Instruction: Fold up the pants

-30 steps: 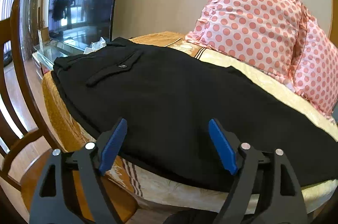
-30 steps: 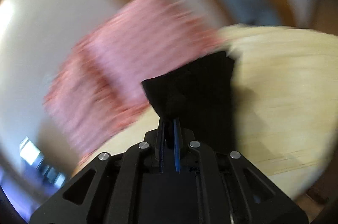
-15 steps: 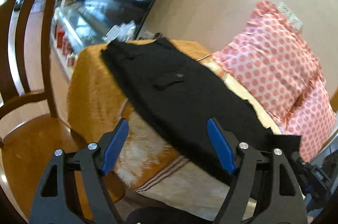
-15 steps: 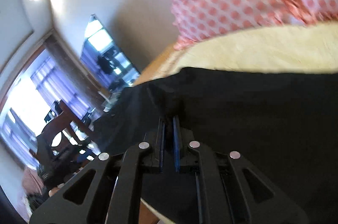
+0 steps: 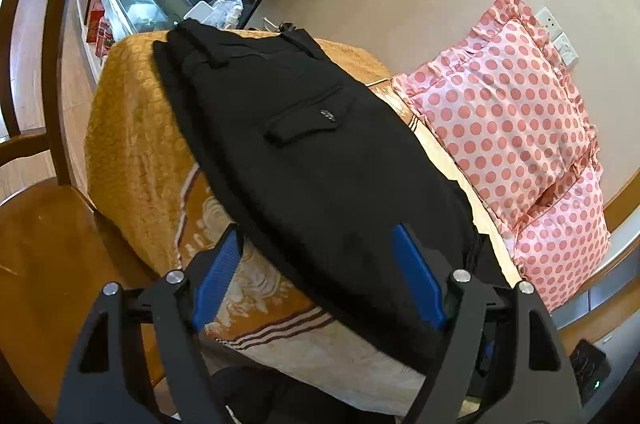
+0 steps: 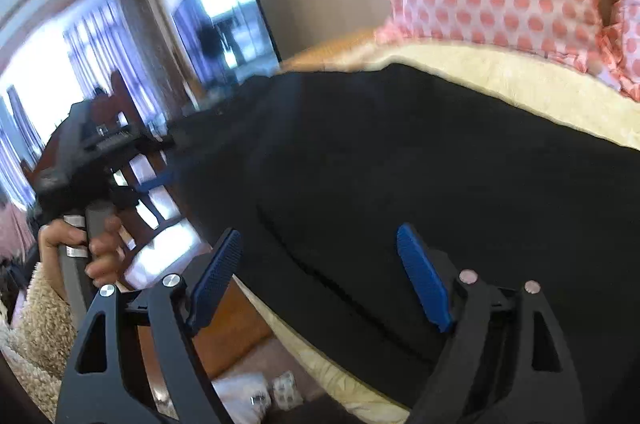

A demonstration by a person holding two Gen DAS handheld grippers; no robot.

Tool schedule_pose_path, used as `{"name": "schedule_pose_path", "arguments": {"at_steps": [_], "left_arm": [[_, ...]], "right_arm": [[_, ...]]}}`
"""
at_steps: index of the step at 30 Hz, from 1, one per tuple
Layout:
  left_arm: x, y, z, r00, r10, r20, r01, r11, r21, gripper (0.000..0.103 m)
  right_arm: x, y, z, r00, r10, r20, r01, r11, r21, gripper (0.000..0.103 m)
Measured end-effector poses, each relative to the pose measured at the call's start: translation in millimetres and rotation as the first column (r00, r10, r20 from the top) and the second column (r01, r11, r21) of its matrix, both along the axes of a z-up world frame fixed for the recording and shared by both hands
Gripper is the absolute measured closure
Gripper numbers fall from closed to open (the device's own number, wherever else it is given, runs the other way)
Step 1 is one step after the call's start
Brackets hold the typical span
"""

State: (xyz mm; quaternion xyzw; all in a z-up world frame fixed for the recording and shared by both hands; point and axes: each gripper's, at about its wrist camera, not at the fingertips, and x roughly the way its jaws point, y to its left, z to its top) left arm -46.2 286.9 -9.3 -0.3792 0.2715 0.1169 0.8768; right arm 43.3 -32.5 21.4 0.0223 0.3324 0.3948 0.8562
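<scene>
Right hand-held gripper (image 6: 320, 276) has let go of the pants (image 6: 440, 184), wide apart (left hand-held gripper (image 5: 320, 276) likewise).

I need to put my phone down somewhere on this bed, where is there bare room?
Bare bedspread shows left of the black pants, on the gold corner near the wooden chair. A narrow cream strip runs between the pants and the polka-dot pillows. The middle is crowded: the pants cover it, overhanging the near edge.

Black pants (image 5: 320, 160) between spread tongs (image 5: 320, 280)
</scene>
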Motion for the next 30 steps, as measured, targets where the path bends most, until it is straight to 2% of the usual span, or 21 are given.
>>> {"name": "schedule_pose_path", "arguments": {"at_steps": [4,8,12,18,20,21,22,23,25,27,28,30], "left_arm": [[7.9,1.4,2.0,0.999,0.028,-0.026,-0.028,1.0,0.0,0.019],[7.0,5.2,9.5,0.997,0.064,-0.03,-0.065,0.998,-0.016,0.022],[10.1,8.8,22.5,0.997,0.073,-0.018,-0.072,0.997,0.022,0.022],[17.1,32.9,26.7,0.991,0.13,-0.006,-0.13,0.991,-0.028,0.026],[20.6,45.0,23.8,0.982,0.187,-0.019,-0.187,0.981,-0.039,0.035],[22.6,49.3,21.8,0.978,0.209,-0.027,-0.21,0.977,-0.049,0.046],[25.9,52.5,20.0,0.972,0.232,-0.033,-0.233,0.971,-0.046,0.065],[29.2,51.7,21.2,0.969,0.242,-0.044,-0.243,0.97,-0.023,0.076],[34.8,38.3,36.0,0.97,0.241,-0.039,-0.237,0.968,0.085,0.087],[39.5,14.6,60.0,0.977,0.214,0.007,-0.211,0.955,0.209,0.089],[45.0,-6.9,78.9,0.984,0.176,0.038,-0.18,0.939,0.293,0.09],[55.1,-43.9,105.5,0.993,0.082,0.084,-0.109,0.915,0.389,0.091]], "right_arm": [[2.3,-0.4,-0.4,1.0,0.0,-0.002,0.0,1.0,0.005,0.021],[6.1,-4.7,1.0,1.0,0.004,-0.004,-0.004,1.0,0.021,0.021],[6.4,-0.7,1.0,1.0,0.009,0.005,-0.009,1.0,0.026,0.021],[0.2,-6.7,0.3,0.999,0.02,0.025,-0.021,0.999,0.033,0.021],[-2.2,-9.7,0.6,0.999,0.024,0.032,-0.026,0.999,0.038,0.021],[-3.3,-12.3,1.1,0.999,0.025,0.031,-0.027,0.999,0.046,0.021],[-4.5,-15.7,1.5,0.999,0.027,0.026,-0.029,0.998,0.058,0.021],[-6.6,-23.0,2.3,0.999,0.027,0.019,-0.028,0.997,0.079,0.021],[-11.0,-39.6,4.7,1.0,0.008,0.019,-0.011,0.993,0.116,0.021],[-19.0,-68.2,10.2,0.997,-0.053,0.049,0.045,0.988,0.15,0.021],[-22.3,-82.4,12.7,0.994,-0.091,0.063,0.079,0.984,0.161,0.021],[-28.5,-117.6,18.1,0.977,-0.196,0.083,0.178,0.966,0.186,0.02]]}}
